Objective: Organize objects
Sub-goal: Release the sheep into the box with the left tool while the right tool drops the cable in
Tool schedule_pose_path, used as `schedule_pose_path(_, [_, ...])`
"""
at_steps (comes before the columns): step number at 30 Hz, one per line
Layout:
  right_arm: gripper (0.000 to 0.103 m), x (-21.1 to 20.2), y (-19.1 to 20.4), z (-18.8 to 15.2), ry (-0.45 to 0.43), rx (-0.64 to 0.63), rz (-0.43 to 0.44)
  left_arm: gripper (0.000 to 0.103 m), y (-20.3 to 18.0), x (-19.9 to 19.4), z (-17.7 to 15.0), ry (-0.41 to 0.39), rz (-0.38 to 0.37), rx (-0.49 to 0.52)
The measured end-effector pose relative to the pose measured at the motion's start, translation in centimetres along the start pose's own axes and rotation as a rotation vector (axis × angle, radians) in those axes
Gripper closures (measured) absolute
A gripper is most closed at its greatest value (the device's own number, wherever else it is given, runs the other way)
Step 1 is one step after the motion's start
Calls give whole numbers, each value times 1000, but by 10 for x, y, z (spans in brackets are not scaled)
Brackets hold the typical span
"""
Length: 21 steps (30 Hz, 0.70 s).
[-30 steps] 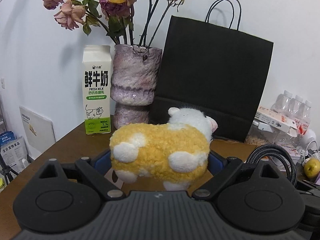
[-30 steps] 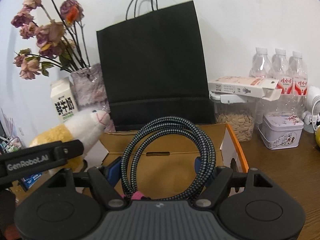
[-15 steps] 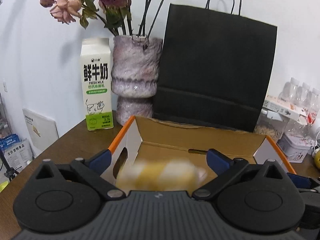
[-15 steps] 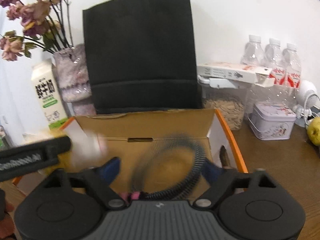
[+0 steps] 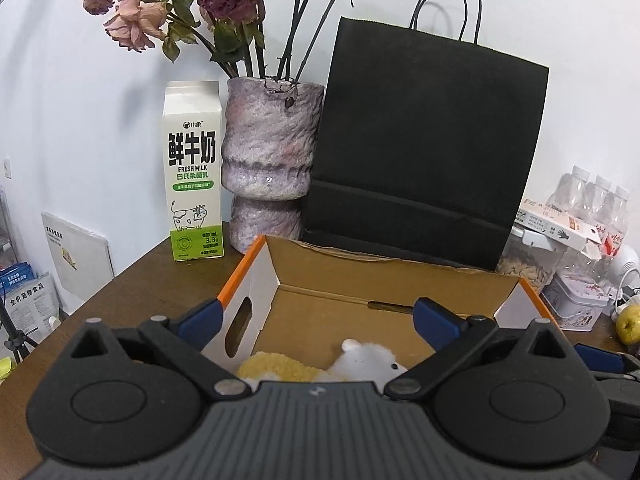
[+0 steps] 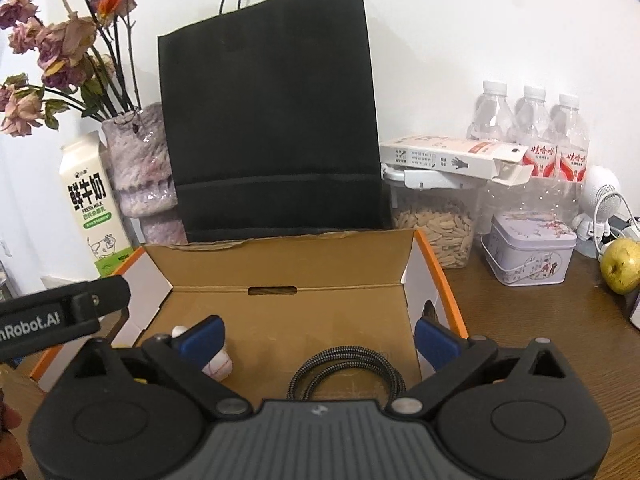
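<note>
A: Two items lie in the cardboard box (image 6: 288,268): plush cow (image 5: 320,364) under the wide, empty left gripper (image 5: 316,316), braided cable (image 6: 348,364) below the right gripper (image 6: 320,336), whose jaws are opening with nothing pinched.

B: Risk?

A: Pulling out low, I'd guess. A fingertip (image 6: 434,342) might snag the cable or box wall.

Rt gripper (image 6: 318,334) jaws opening over box (image 6: 280,264); cable (image 6: 348,370) inside, untouched

Wooden table (image 6: 560,340) — box (image 6: 288,264), carton (image 5: 194,172)
</note>
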State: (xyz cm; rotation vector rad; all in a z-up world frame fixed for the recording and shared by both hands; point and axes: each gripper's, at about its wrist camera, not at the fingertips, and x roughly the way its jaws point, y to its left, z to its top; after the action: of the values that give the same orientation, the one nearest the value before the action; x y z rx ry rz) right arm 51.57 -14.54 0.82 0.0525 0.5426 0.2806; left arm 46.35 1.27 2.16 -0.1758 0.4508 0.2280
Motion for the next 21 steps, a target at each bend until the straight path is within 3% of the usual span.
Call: schedule_pose_path(21, [0, -72, 12, 13, -79, -70, 26, 0, 7, -62, 10, -69, -39, 12])
